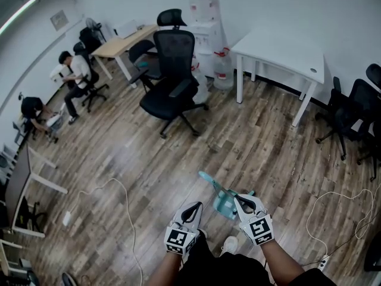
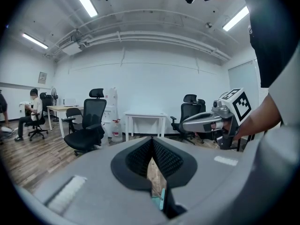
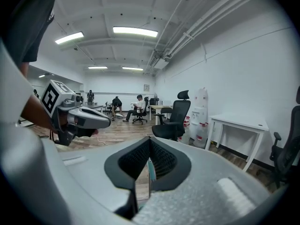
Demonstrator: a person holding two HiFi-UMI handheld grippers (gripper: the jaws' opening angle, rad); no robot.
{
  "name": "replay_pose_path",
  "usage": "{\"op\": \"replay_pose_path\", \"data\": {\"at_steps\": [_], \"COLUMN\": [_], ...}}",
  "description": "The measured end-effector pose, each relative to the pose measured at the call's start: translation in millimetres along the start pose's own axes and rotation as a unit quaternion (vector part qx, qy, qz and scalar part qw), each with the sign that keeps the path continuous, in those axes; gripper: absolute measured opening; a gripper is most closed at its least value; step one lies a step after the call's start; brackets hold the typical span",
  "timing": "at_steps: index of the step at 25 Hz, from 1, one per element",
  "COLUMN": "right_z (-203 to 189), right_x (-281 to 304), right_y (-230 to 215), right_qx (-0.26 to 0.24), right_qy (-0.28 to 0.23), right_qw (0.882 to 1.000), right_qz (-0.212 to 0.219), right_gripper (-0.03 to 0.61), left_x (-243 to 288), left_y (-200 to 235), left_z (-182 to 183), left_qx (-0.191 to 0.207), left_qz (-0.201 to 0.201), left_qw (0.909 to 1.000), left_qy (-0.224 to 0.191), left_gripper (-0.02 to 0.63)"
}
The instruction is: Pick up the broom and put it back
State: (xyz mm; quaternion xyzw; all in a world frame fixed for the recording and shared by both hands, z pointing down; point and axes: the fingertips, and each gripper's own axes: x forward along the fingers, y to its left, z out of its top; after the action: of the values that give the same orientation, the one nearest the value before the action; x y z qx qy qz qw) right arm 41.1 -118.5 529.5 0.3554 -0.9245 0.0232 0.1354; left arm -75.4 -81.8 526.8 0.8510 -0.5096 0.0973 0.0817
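Observation:
A small teal broom (image 1: 219, 196) hangs low over the wood floor just ahead of me, its thin handle slanting up-left. My right gripper (image 1: 239, 199) is shut on the broom's right side. In the right gripper view a thin teal strip (image 3: 150, 170) is pinched between the shut jaws of the right gripper (image 3: 149, 163). My left gripper (image 1: 197, 205) hangs a little to the left of the broom, apart from it, its jaws together and holding nothing. In the left gripper view, part of the broom (image 2: 161, 199) shows below the shut jaws of the left gripper (image 2: 152, 146), with the right gripper (image 2: 206, 122) beside it.
A black office chair (image 1: 172, 76) stands ahead in mid-room. Behind it is a water dispenser with bottles (image 1: 209, 37), and a white table (image 1: 280, 52) stands at the back right. More black chairs (image 1: 351, 112) stand at the right. People sit at the left (image 1: 74, 76). Cables (image 1: 119, 186) and a power strip (image 1: 323, 261) lie on the floor.

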Motion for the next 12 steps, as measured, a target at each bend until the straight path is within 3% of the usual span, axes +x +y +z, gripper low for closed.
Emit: {"op": "replay_pose_path", "data": {"at_steps": [12], "right_z": [-44], "right_x": [61], "right_y": [-4], "right_qx": [-0.013], "right_qy": [0.061], "right_qw": [0.998], "right_qz": [0.009], "right_gripper": [0.003], "left_x": [29], "left_y": [56], "left_z": [-22], "left_qx": [-0.017], "left_qz": [0.024], "left_qw": [0.9995], "left_qy": [0.008], "left_gripper": [0.017]}}
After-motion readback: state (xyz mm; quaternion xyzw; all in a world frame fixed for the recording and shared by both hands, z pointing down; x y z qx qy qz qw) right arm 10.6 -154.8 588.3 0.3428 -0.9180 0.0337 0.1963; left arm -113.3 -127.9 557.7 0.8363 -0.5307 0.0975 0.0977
